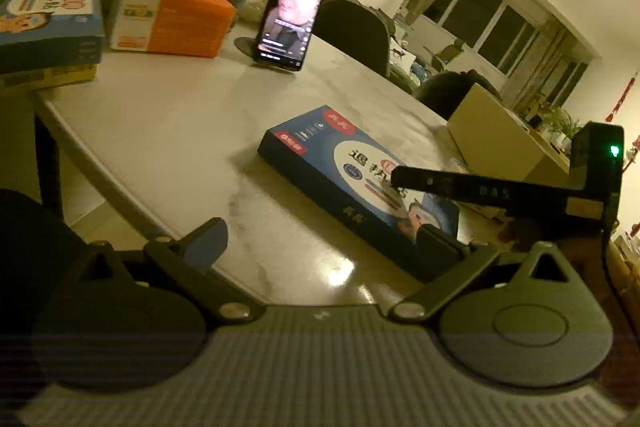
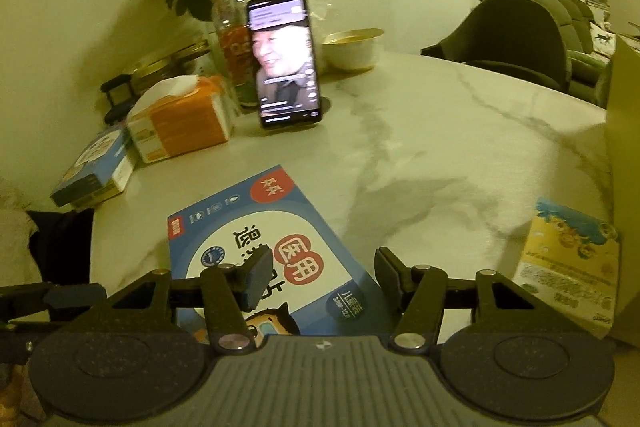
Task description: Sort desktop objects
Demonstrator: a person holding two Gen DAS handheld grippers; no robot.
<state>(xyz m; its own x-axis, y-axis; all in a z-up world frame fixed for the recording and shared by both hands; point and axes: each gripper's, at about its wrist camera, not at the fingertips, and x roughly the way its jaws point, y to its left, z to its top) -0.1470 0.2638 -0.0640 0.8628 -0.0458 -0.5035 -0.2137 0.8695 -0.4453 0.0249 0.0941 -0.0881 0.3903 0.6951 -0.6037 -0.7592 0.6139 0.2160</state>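
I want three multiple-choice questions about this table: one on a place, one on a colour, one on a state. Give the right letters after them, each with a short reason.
1. In the right wrist view, where is the tissue box?
A. left of the phone
B. right of the phone
C. on top of the phone

2. What colour is the flat box in the middle of the table?
A. green
B. black
C. blue

3. What is the state of the phone screen?
A. dark
B. lit
C. covered by a cloth

Answers:
1 A, since the tissue box sits on the phone's left side in that view.
2 C, since the flat box has a blue face with a white oval and red marks.
3 B, since the upright screen shows a bright picture in both views.
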